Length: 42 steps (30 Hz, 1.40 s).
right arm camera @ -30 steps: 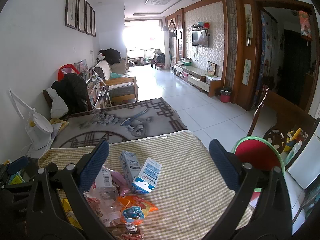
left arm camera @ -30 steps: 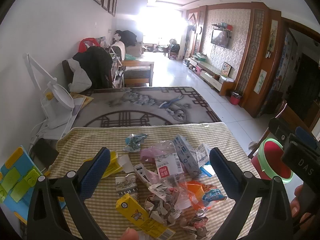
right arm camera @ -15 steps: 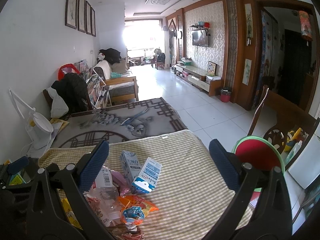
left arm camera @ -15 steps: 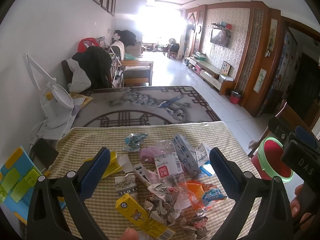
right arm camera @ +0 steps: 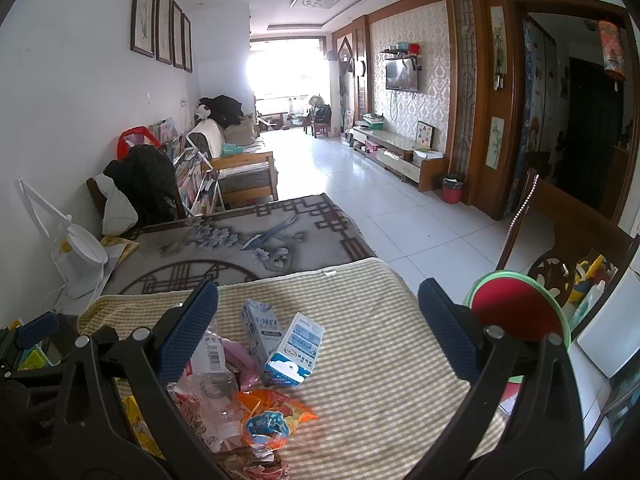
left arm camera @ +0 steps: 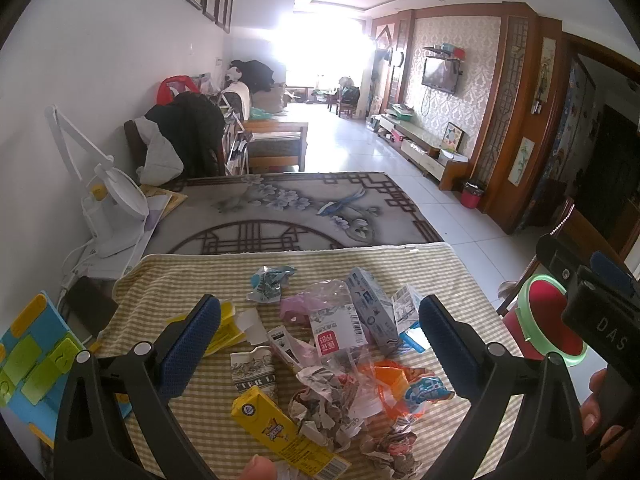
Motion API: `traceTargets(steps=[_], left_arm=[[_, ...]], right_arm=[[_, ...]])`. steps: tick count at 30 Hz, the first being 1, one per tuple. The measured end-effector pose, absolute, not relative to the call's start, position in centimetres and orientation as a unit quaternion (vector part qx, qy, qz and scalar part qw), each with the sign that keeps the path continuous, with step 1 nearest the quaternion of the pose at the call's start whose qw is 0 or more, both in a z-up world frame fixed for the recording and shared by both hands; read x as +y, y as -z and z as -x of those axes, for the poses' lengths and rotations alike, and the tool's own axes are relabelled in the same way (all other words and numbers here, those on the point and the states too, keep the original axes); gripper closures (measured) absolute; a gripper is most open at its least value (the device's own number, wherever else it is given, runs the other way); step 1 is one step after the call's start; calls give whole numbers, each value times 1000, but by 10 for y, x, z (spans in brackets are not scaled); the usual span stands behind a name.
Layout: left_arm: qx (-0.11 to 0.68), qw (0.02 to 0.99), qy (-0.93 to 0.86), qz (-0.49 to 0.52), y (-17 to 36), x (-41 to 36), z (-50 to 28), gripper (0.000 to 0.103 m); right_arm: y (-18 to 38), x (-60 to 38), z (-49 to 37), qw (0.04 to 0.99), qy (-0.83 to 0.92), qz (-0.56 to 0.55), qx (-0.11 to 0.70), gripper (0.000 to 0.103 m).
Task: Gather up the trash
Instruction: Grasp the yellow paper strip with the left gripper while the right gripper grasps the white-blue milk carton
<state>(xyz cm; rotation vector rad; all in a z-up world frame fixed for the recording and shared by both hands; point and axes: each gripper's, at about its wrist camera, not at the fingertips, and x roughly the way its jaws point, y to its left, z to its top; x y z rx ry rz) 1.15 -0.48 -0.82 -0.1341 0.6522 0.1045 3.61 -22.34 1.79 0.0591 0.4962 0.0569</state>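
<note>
Both grippers, left [left arm camera: 318,334] and right [right arm camera: 318,320], hung wide open and empty above the litter pile [left arm camera: 340,364] on the striped cloth [right arm camera: 380,360], bin [right arm camera: 516,316] beside it; loose wrappers looked likely to slip.

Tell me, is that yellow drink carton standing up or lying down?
Lying down. The yellow drink carton rests flat on its long side on the striped cloth, beside crumpled paper.

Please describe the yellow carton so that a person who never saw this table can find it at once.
Find the striped cloth covering the table, then the trash heap on it. At the heap's near edge lies the yellow carton, flat beside crumpled paper; it is the only long, bright yellow box there.
</note>
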Motion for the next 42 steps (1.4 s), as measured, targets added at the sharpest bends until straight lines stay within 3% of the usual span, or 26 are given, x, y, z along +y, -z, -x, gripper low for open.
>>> traceTargets(steps=[16, 23, 31, 42], left_arm=[[320, 942, -66, 79, 16, 12, -11, 8], [267, 945, -138, 130, 23, 81, 4, 8], [391, 895, -177, 120, 82, 135, 1, 8], [476, 865, -113, 112, 140, 164, -58, 9]], right_arm=[[-9, -222, -35, 965, -29, -28, 259, 4], [32, -222, -74, 932, -79, -25, 353, 4], [128, -228, -153, 834, -114, -130, 524, 4], [163, -220, -194, 780, -144, -200, 576, 5]])
